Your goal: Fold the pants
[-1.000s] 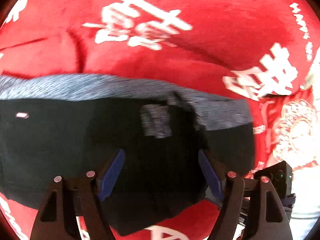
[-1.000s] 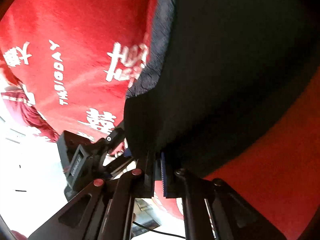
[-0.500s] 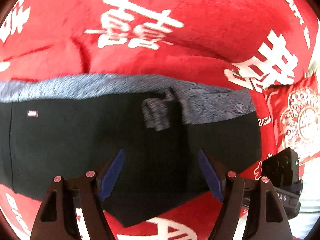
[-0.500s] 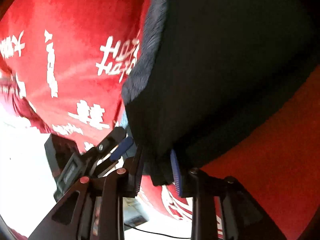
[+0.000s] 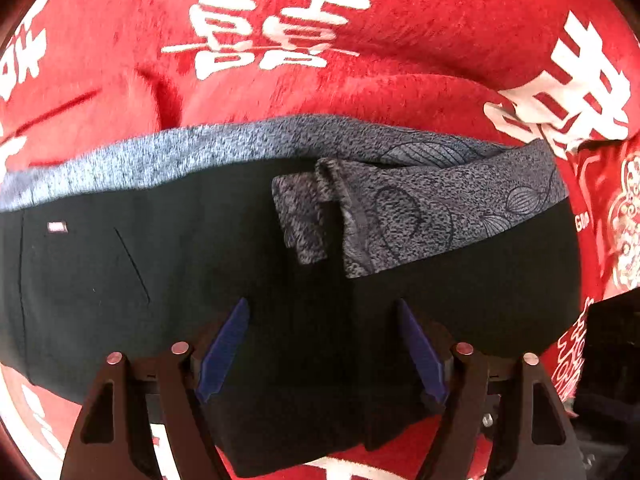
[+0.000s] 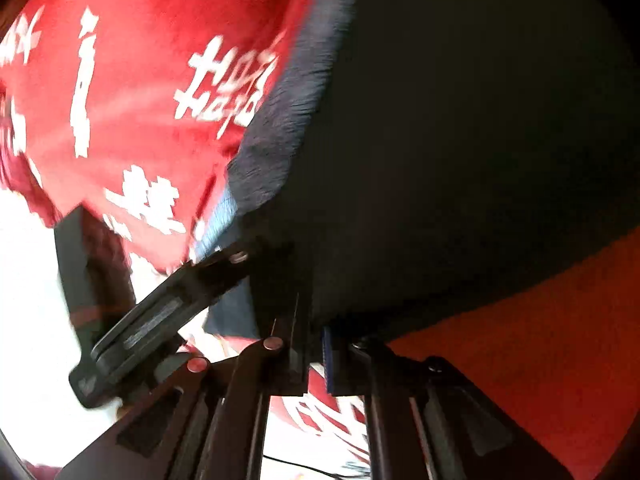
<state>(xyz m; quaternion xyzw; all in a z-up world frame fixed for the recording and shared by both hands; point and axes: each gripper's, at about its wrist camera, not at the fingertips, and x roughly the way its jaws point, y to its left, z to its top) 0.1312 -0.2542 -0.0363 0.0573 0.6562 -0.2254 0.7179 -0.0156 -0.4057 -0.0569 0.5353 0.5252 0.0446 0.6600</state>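
Black pants [image 5: 200, 272] with a speckled grey waistband [image 5: 420, 208] lie folded on a red blanket [image 5: 400, 20]. My left gripper [image 5: 322, 344] is open, its blue pads [image 5: 224, 344] spread above the black cloth and holding nothing. In the right wrist view the pants [image 6: 460, 140] fill the upper right. My right gripper [image 6: 316, 344] has its fingers close together at the near edge of the black cloth, which seems pinched between them. The other gripper's body [image 6: 160, 312] shows at lower left.
The red blanket [image 6: 120, 80] carries white printed characters and has soft wrinkles. A bright white area [image 6: 32, 300] lies beyond its edge at the left of the right wrist view. A dark device [image 5: 612, 360] sits at the right edge of the left wrist view.
My left gripper stayed open while the pants settled lower and flatter in its view. My right gripper's fingers opened slightly half a second ago and have closed again on the pants edge.
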